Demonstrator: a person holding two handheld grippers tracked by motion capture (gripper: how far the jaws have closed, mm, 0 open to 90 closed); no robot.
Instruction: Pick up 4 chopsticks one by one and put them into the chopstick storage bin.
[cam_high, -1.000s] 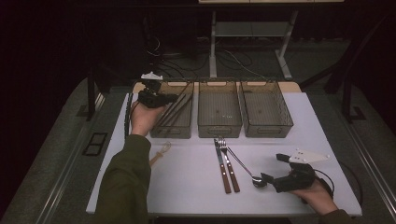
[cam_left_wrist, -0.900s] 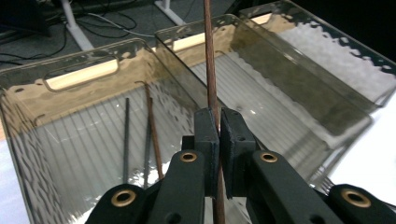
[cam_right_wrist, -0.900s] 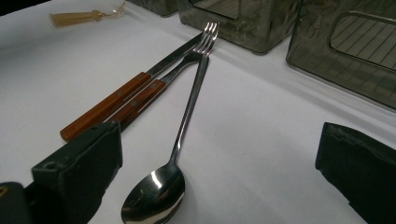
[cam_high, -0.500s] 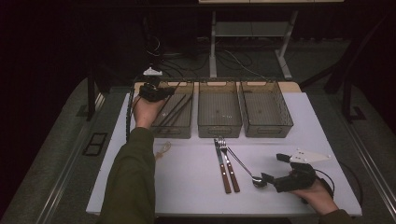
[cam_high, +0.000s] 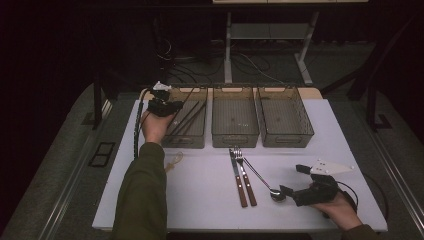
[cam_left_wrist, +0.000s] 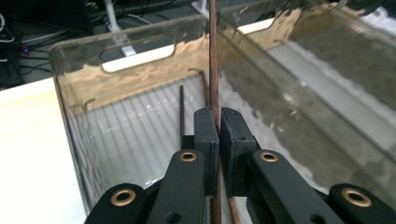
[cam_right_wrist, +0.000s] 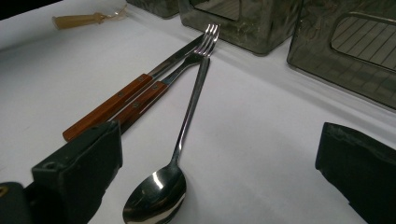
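I am pinching a thin, stiff, light brown wooden chopstick (cam_left_wrist: 214, 60) mid-shaft in my left gripper (cam_left_wrist: 219, 128) over the clear plastic bin (cam_high: 186, 135) at ten o'clock, while my right gripper (cam_right_wrist: 219, 186) is gaping wide around the slippery steel spoon (cam_right_wrist: 173, 172) at five o'clock.

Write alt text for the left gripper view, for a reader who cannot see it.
Black tongs, closed on a thin brown chopstick, hold it over a clear plastic bin with a handle slot in its end wall. More sticks lie on the bin's ribbed floor, one of them dark, and a white tabletop shows at the left.
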